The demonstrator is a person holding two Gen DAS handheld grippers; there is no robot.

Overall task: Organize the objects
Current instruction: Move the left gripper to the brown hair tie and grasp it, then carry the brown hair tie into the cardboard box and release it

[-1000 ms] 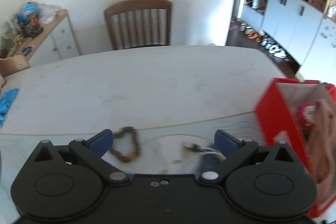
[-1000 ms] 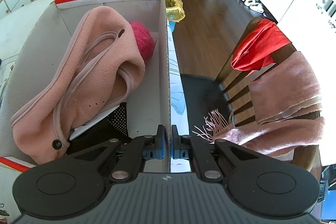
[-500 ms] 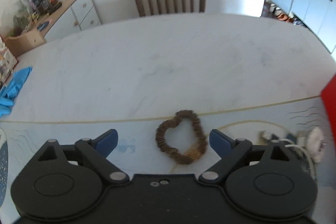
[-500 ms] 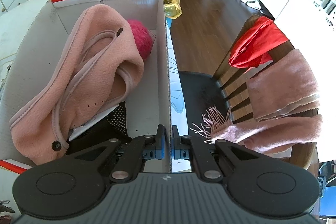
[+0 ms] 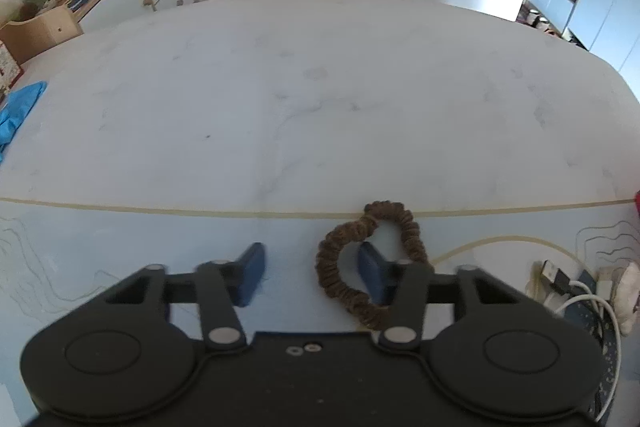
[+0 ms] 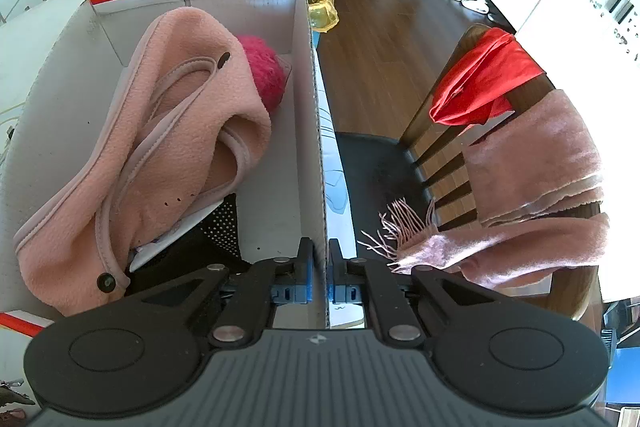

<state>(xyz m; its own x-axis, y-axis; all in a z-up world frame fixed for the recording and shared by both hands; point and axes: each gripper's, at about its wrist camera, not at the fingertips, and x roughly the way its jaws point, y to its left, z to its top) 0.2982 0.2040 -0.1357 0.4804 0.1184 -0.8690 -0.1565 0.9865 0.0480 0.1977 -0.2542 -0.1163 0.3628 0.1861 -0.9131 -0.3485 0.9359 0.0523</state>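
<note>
We see a red and white cardboard box [image 6: 304,75] on the worktop [image 5: 320,99], holding a pink fleece garment [image 6: 160,147], a magenta fluffy ball [image 6: 266,71] and a black dotted item [image 6: 216,239] half hidden beneath. The right hand-held gripper [image 6: 319,283] pinches the box's right wall, tilted steeply down. The left hand-held gripper [image 5: 310,275] is closing; its right finger sits inside the loop of a brown scrunchie [image 5: 368,259] lying on the near worktop, the near side of the loop between the pads. A white cable [image 5: 588,307] at far right is cut off.

Left tongs [image 5: 310,277] closing over brown scrunchie [image 5: 370,261], one finger inside its loop, white table [image 5: 320,99].
</note>
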